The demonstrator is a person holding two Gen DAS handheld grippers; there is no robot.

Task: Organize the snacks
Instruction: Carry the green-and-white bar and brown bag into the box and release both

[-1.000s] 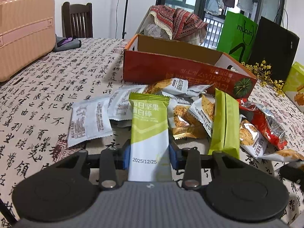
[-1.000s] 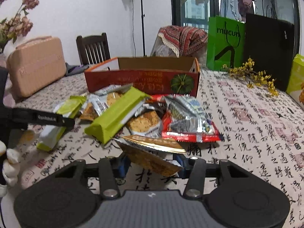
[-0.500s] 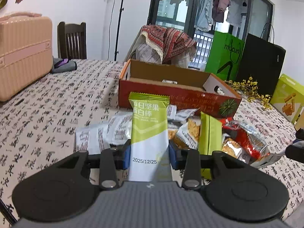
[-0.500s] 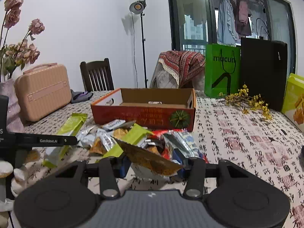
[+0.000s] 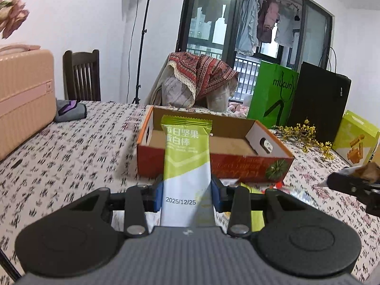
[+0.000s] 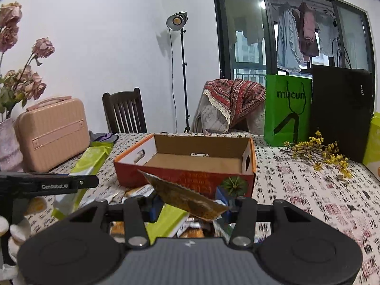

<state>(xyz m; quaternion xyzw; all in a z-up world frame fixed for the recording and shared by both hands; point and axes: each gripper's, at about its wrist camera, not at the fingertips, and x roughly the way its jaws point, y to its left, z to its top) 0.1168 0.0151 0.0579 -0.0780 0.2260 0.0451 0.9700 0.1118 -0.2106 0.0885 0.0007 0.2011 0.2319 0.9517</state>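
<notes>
Clearly, the left gripper (image 5: 187,196) is clamped on a green and white snack bar (image 5: 186,166), and its two blue pads press the long edges of the wrapper from both sides, near the lower white part where a printed date can be read. This bar stands between the fingers with its long axis along the direction of the gripper, so its green sealed end points forward and upward, toward the open cardboard box (image 5: 237,163) that stands on the table (image 5: 71,152). From the left wrist view the top of the bar covers a part of the box's near wall and interior, but the bar is lifted above the table and I cannot tell if it is already over the box. The right gripper (image 6: 187,205) is closed on a brown and gold snack packet (image 6: 185,196). That packet lies crosswise between the pads, tilted, with one pointed corner toward the upper left and its long axis running from there down to the right. More snacks (image 6: 166,223) lie in a heap on the table under the right gripper, just in front of the box, among them a plain green bar. Inside the box one small white packet (image 6: 199,154) lies against the far wall. In the right wrist view the left gripper with its bar appears at the left edge, held above the tablecloth.
</notes>
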